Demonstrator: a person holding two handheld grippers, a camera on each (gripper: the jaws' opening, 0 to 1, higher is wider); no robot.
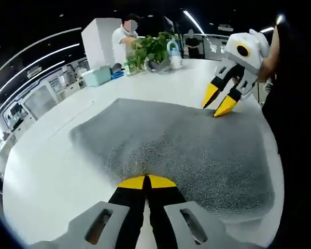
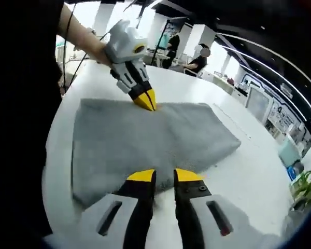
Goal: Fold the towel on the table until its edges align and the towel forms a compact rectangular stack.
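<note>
step: grab edges | left gripper [image 1: 146, 181] jaws together on towel [image 1: 181, 145] edge | right gripper [image 2: 165, 175] narrowly parted, empty | next: pinch, fold across table [image 1: 52, 171]

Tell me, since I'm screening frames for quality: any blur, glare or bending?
Left gripper view: towel nap sharp, ceiling light strips curved by the fisheye. Right gripper view: table glares white, the near towel edge slightly soft, the distant room washed out.
</note>
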